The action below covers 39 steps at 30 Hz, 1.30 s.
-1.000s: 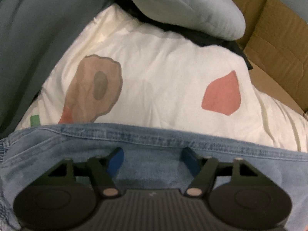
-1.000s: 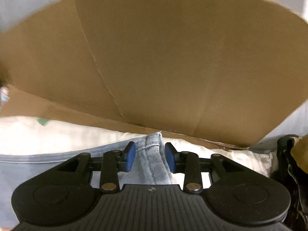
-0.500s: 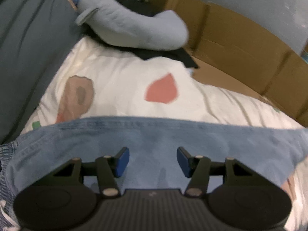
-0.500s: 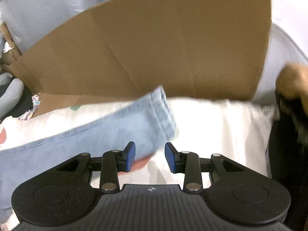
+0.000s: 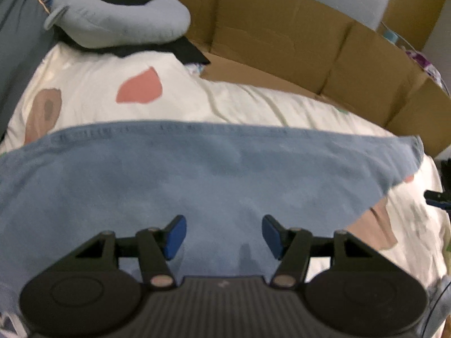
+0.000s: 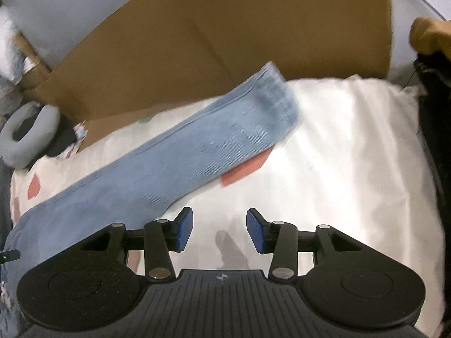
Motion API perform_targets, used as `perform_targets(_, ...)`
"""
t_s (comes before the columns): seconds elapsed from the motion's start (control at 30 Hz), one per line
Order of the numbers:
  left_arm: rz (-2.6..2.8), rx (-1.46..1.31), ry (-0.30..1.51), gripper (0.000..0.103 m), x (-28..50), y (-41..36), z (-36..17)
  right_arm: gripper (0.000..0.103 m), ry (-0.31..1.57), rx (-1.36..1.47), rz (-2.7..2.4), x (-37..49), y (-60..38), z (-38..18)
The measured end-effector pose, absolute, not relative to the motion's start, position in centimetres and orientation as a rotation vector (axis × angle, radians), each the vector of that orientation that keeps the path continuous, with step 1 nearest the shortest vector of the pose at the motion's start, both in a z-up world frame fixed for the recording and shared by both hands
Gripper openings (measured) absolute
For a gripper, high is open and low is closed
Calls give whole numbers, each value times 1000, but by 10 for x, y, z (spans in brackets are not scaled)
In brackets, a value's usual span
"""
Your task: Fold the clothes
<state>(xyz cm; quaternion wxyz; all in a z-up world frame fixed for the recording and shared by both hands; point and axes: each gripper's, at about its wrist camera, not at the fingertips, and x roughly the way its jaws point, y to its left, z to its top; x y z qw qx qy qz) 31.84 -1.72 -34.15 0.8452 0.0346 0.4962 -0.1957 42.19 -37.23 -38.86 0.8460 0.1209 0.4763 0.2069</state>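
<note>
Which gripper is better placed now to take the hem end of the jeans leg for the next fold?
Probably the right gripper: open, nearer the hem end of the jeans. The left gripper, also open, hangs over mid-leg.

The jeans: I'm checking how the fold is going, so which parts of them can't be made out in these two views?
- Left wrist view: the near part of the jeans is hidden under the left tool; the left end is cut off by the frame edge.
- Right wrist view: the lower left end is cut off by the edge and partly covered by the right tool.
- Both views: motion blur hides seams and pockets.
</note>
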Motion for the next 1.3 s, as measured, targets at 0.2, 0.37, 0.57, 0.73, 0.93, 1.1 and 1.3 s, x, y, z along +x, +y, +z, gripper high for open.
perform_targets(0.2,-429,97,1088,63,288,-16,-350,49,1031,267,494,413,-351,-394)
perform_targets(0.37,-412,119,1107,63,281,-9,-360,49,1039,294,491,412,-345,-400)
perform_targets(0.57,-399,119,1100,63,281,-4,-364,50,1037,380,410,431,-357,-410)
perform_targets(0.73,-398,103,1071,63,283,-1,-360,52,1022,483,327,459,-371,-421)
perform_targets(0.93,-392,91,1064,63,287,0,-360,53,1014,571,313,479,-371,-430)
perform_targets(1.1,-383,77,1044,63,290,0,-357,15,1007,564,333,481,-368,-429)
perform_targets(1.3,-386,87,1033,63,294,-2,-358,3,988,622,356,478,-373,-426)
